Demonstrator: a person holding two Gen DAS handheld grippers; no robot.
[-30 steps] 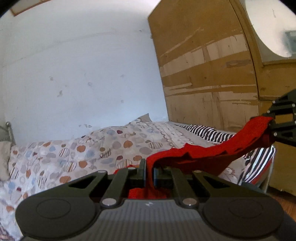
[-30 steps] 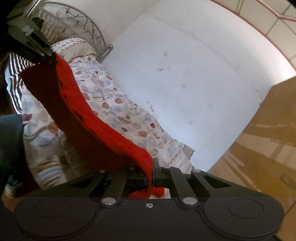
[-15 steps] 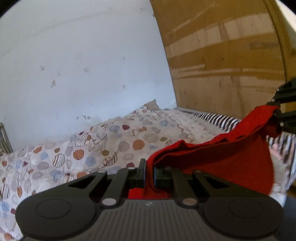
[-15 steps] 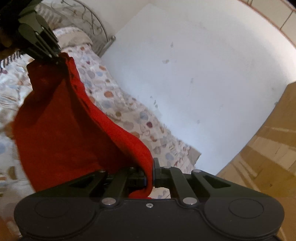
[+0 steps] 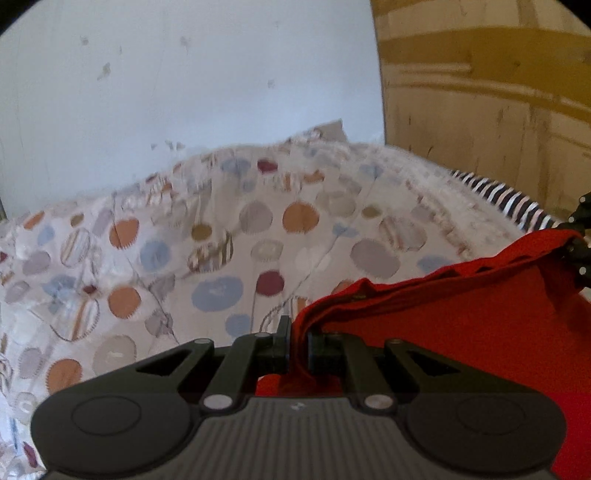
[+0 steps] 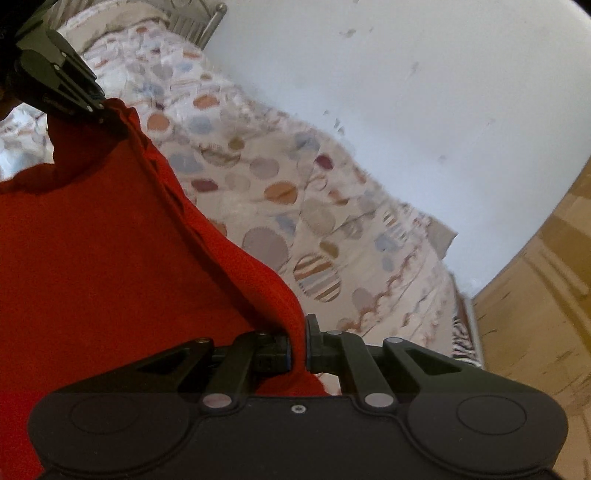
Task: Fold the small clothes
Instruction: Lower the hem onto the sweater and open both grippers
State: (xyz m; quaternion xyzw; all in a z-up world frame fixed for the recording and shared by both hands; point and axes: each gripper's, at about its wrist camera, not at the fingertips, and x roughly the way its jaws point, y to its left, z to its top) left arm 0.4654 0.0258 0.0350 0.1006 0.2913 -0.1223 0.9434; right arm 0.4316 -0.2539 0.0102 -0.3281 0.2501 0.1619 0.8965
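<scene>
A small red garment (image 5: 461,325) hangs stretched between my two grippers above the bed. My left gripper (image 5: 297,341) is shut on one top corner of it. My right gripper (image 6: 297,345) is shut on the other corner; the red cloth (image 6: 103,258) fills the left of its view. The right gripper (image 5: 580,243) shows at the right edge of the left wrist view, and the left gripper (image 6: 99,107) shows at the upper left of the right wrist view. The lower part of the garment is hidden.
A bed with a spotted quilt (image 5: 240,240) lies below and ahead. A striped cloth (image 5: 509,199) lies at its far right. A white wall (image 5: 184,74) stands behind, a wooden wardrobe (image 5: 480,92) to the right, and a metal bedframe (image 6: 199,18).
Both grippers have moved forward and down over the spotted quilt with the red garment held between them. The garment now hangs more spread out and closer to the bed.
</scene>
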